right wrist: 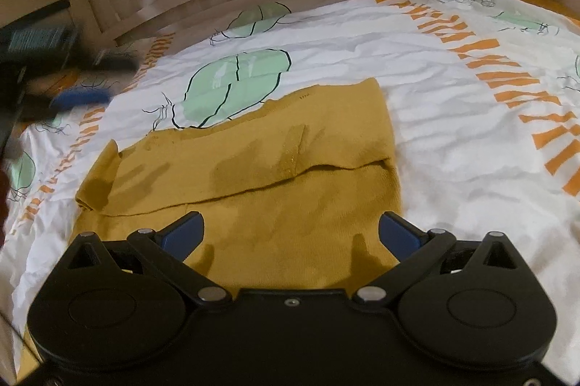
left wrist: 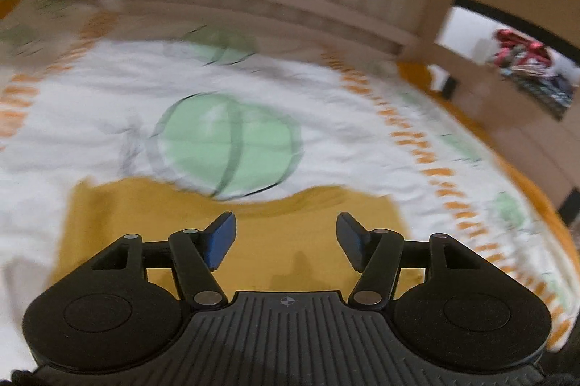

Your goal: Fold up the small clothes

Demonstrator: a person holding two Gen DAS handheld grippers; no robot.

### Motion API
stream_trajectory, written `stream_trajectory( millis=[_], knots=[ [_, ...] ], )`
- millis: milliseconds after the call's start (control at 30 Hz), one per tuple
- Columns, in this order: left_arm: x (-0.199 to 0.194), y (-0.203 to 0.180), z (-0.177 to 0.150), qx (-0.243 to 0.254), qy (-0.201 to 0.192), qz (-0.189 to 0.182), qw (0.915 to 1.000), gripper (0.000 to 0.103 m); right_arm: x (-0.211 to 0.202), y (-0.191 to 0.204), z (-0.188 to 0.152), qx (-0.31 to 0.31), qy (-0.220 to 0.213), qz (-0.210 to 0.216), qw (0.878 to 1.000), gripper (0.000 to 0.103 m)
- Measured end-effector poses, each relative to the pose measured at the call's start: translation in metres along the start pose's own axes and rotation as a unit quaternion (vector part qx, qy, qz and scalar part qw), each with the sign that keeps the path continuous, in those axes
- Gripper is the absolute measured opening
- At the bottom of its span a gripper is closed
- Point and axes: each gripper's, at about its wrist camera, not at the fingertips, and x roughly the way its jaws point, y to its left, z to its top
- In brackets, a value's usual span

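Both claws are seen parted and empty: left claw (left wrist: 286,242), right claw (right wrist: 291,235). A mustard garment (right wrist: 253,168) is laid partly folded on the bed (right wrist: 453,132); the left view is smeared by blur.

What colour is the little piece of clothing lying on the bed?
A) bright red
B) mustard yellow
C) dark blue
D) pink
B: the small garment, partly folded over itself, is mustard yellow against the white patterned bed cover, and the left wrist view shows the same colour.
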Motion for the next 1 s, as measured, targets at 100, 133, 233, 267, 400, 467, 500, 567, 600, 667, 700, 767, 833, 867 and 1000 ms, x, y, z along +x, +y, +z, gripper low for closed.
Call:
stream_trajectory(
  millis=[100, 133, 233, 267, 400, 467, 500, 567, 600, 667, 700, 767, 833, 867, 1000],
  knots=[
    [-0.007, 0.030, -0.016, -0.019, 0.015, 0.034, 0.9991, 0.059, 0.004, 0.004, 0.006, -0.009, -0.005, 0.006, 1.000, 0.102],
    [-0.009, 0.040, -0.021, -0.026, 0.022, 0.046, 0.9984, 0.059, 0.006, 0.006, 0.009, -0.014, -0.007, 0.008, 1.000, 0.102],
    [-0.012, 0.067, -0.038, -0.040, 0.035, 0.083, 0.9951, 0.059, 0.016, 0.009, 0.019, -0.023, -0.008, 0.017, 1.000, 0.097],
    [-0.013, 0.074, -0.044, -0.047, 0.039, 0.090, 0.9940, 0.059, 0.020, 0.010, 0.023, -0.025, -0.007, 0.023, 0.999, 0.092],
    [-0.015, 0.092, -0.064, -0.062, 0.044, 0.103, 0.9918, 0.059, 0.039, 0.014, 0.035, -0.035, -0.004, 0.025, 0.999, 0.089],
    [-0.013, 0.095, -0.074, -0.058, 0.044, 0.109, 0.9915, 0.059, 0.049, 0.017, 0.041, -0.045, -0.004, 0.022, 0.999, 0.086],
    [-0.012, 0.095, -0.078, -0.055, 0.044, 0.111, 0.9913, 0.059, 0.054, 0.018, 0.043, -0.048, -0.003, 0.023, 0.999, 0.085],
    [-0.007, 0.097, -0.089, -0.053, 0.046, 0.119, 0.9904, 0.059, 0.063, 0.019, 0.046, -0.052, 0.003, 0.027, 0.998, 0.083],
    [-0.005, 0.099, -0.094, -0.053, 0.047, 0.122, 0.9900, 0.059, 0.068, 0.019, 0.047, -0.053, 0.008, 0.027, 0.998, 0.083],
    [-0.003, 0.101, -0.105, -0.049, 0.038, 0.133, 0.9891, 0.060, 0.076, 0.019, 0.048, -0.051, 0.014, 0.028, 0.998, 0.082],
    [-0.003, 0.101, -0.109, -0.046, 0.031, 0.134, 0.9894, 0.061, 0.080, 0.018, 0.048, -0.048, 0.017, 0.027, 0.998, 0.082],
    [-0.003, 0.101, -0.115, -0.043, 0.013, 0.135, 0.9899, 0.062, 0.086, 0.016, 0.048, -0.042, 0.025, 0.025, 0.998, 0.081],
    [-0.003, 0.100, -0.120, -0.038, 0.001, 0.138, 0.9898, 0.063, 0.092, 0.014, 0.048, -0.035, 0.032, 0.025, 0.999, 0.080],
    [-0.003, 0.099, -0.122, -0.033, -0.002, 0.140, 0.9896, 0.064, 0.094, 0.013, 0.048, -0.032, 0.035, 0.026, 0.999, 0.079],
    [0.001, 0.097, -0.125, -0.026, -0.008, 0.143, 0.9894, 0.067, 0.101, 0.011, 0.046, -0.026, 0.040, 0.025, 0.999, 0.077]
  ],
)
